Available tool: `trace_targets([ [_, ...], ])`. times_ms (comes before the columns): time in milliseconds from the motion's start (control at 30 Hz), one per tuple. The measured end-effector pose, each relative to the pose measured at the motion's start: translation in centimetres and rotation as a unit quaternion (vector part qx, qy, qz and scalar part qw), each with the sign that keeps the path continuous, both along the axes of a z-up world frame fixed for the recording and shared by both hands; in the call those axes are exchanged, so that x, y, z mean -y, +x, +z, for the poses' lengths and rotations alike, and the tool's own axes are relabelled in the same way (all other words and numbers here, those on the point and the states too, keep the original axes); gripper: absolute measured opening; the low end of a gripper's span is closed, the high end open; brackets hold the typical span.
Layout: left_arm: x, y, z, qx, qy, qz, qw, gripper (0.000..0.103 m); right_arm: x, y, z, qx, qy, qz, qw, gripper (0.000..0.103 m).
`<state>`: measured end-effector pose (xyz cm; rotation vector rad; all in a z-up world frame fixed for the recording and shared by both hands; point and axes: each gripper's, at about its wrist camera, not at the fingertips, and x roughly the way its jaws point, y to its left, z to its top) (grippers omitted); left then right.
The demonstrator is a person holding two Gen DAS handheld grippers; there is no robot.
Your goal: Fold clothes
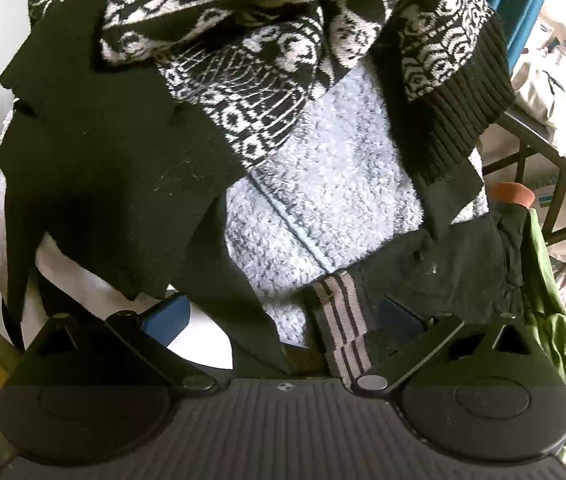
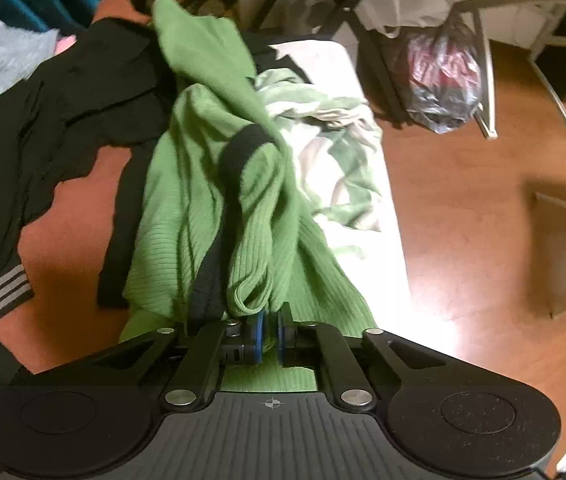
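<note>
In the right wrist view my right gripper (image 2: 270, 334) is shut on a fold of a green ribbed top (image 2: 211, 200) with black trim (image 2: 243, 148); the top trails away from the pads over a pile. In the left wrist view my left gripper (image 1: 283, 316) stands open over a heap of clothes. The heap holds a black-and-white patterned sweater (image 1: 243, 40), a grey fleece (image 1: 323, 184), a black garment (image 1: 103, 160) and a black piece with a grey striped cuff (image 1: 339, 312). Cloth lies loosely between the blue pads (image 1: 165, 318), which do not press on it.
Beside the green top lie a black garment (image 2: 63, 112) and a pale green-and-white cloth (image 2: 335, 140) on a white surface (image 2: 383, 240). To the right is wooden floor (image 2: 483, 200) with a plastic bag (image 2: 443, 80), chair legs (image 2: 555, 92) and a black metal frame (image 1: 543, 152).
</note>
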<state>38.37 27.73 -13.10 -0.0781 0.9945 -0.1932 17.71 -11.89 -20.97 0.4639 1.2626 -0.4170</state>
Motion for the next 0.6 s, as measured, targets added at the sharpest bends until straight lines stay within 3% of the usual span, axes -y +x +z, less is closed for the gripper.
trace_targets([
  [167, -0.1, -0.4, 0.7, 0.006, -0.005, -0.001, 1.0000, 0.102, -0.1, 1.0, 1.7, 0.013, -0.015, 0.003, 1.000, 0.031],
  [300, -0.1, -0.9, 1.2, 0.014, -0.001, 0.007, 0.9999, 0.102, -0.3, 1.7, 3.9, 0.031, -0.025, 0.016, 0.999, 0.040],
  [400, 0.3, -1.6, 1.4, 0.020, 0.011, 0.006, 0.9997, 0.102, -0.6, 2.5, 5.3, 0.046, -0.028, 0.040, 0.998, 0.042],
  [467, 0.4, -2.5, 1.5, 0.029, 0.012, 0.004, 0.9995, 0.102, -1.1, 3.2, 6.3, 0.057, -0.031, 0.062, 0.996, 0.050],
  [600, -0.4, -4.5, 1.6, 0.035, -0.006, 0.024, 0.9991, 0.102, -2.3, 5.0, 8.0, 0.076, -0.043, 0.116, 0.989, 0.053],
])
